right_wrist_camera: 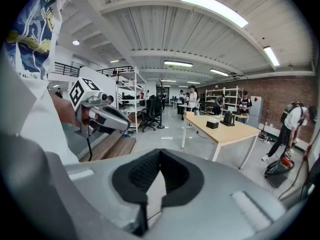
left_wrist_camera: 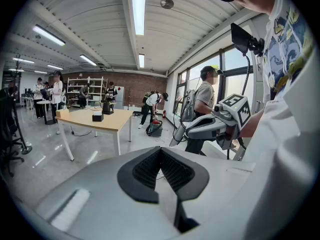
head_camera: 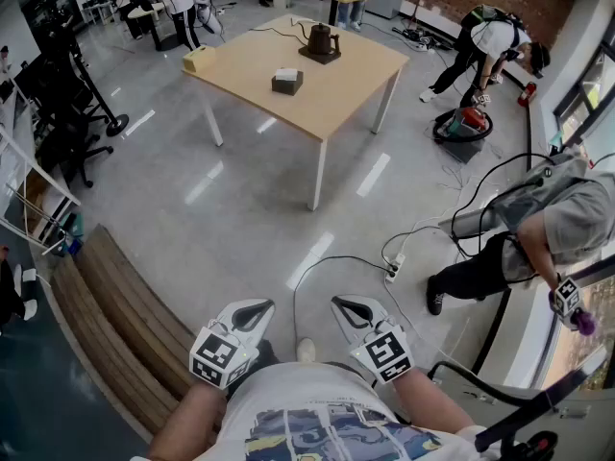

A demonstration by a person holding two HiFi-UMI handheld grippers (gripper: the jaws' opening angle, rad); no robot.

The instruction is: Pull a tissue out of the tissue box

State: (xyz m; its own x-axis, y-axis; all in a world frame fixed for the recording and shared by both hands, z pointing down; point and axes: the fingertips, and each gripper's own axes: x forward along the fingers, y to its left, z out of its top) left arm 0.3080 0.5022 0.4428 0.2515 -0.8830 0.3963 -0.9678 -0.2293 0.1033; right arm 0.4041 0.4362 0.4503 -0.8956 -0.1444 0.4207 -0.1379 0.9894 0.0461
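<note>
**A:** Whereabouts of the dark rectangular tissue box [head_camera: 286, 82]?

**B:** Upper middle of the head view, flat on the pale wooden table with white legs [head_camera: 360, 70], near the middle of the tabletop. Same tissue box [left_wrist_camera: 97, 116] small and far off, left of centre in the left gripper view. Tissue box [right_wrist_camera: 212, 124] again right of centre in the right gripper view.

**A:** Facing which way?

**B:** Opening upward, with a white tissue showing on the top face. Looks only slightly longer than wide. Long axis seemingly across the head view, left to right, yet too small to say firmly.

**A:** Neighbours on the tabletop?

**B:** Dark kettle on a dark tray [head_camera: 320, 43] just above and to the right in the picture, not touching. Small yellowish box [head_camera: 199, 59] at the table's left corner, well apart.

**A:** And the two claws?

**B:** Left gripper [head_camera: 258, 307] low in the head view, left of centre. Right gripper [head_camera: 344, 303] beside it, right of centre. Both well apart from the table, over the glossy grey floor [head_camera: 240, 190], aimed up the picture toward the table and tipped a little downward.

**A:** Wide or narrow?

**B:** Pinched together, both of them. Black ribbed pads [left_wrist_camera: 145, 171] meeting at the tips in the left gripper view, and likewise the pads [right_wrist_camera: 140, 174] in the right gripper view. Nothing between either pair.
</note>
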